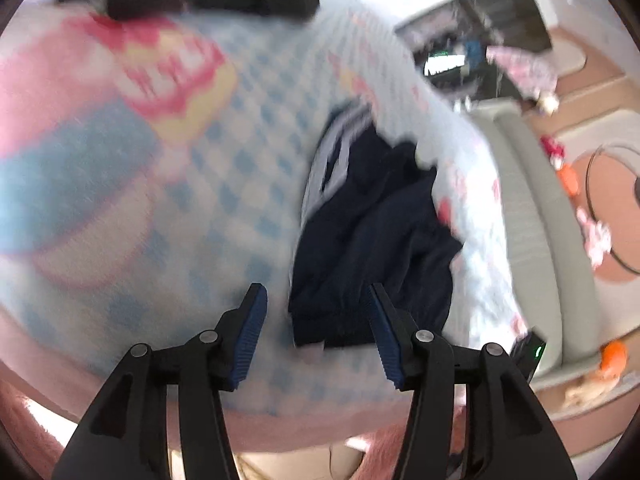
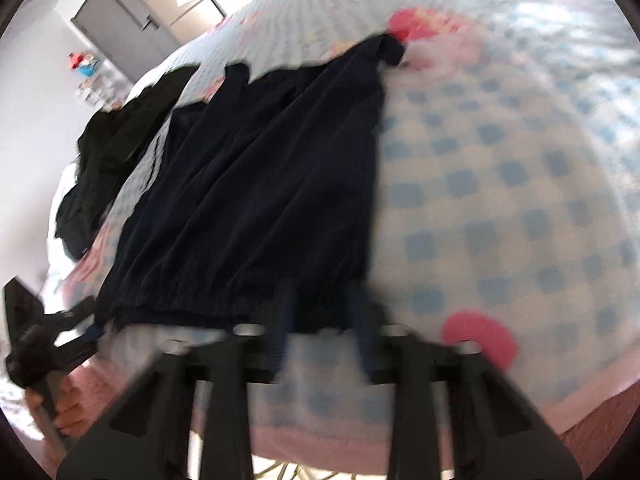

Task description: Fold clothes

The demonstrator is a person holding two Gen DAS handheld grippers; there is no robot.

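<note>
Roughly, scene: checked blue-and-white blanket (image 1: 224,160) with pink and red prints covered a bed; footage blurred.
Task item: navy garment (image 1: 368,232) lay spread flat on the blanket, elastic waistband toward the cameras, white stripes (image 1: 332,152) along one side.
Left gripper (image 1: 316,290): jaws stood wide apart, nothing between the blue pads; it hung over the blanket with the waistband just beyond the tips and its corner near the right-side pad.
Right gripper (image 2: 320,296): heavily blurred; fingers looked a narrow gap apart, tips at the waistband edge; whether the pads touched the cloth could not be told.
Other clothes: second dark garment (image 2: 116,148) lay crumpled near the bed's far-left edge, apart from the navy one.
Person: a hand (image 2: 60,412) gripped the left tool's handle at the right view's lower left.
Background: grey cabinet (image 2: 120,28) against the wall.
</note>
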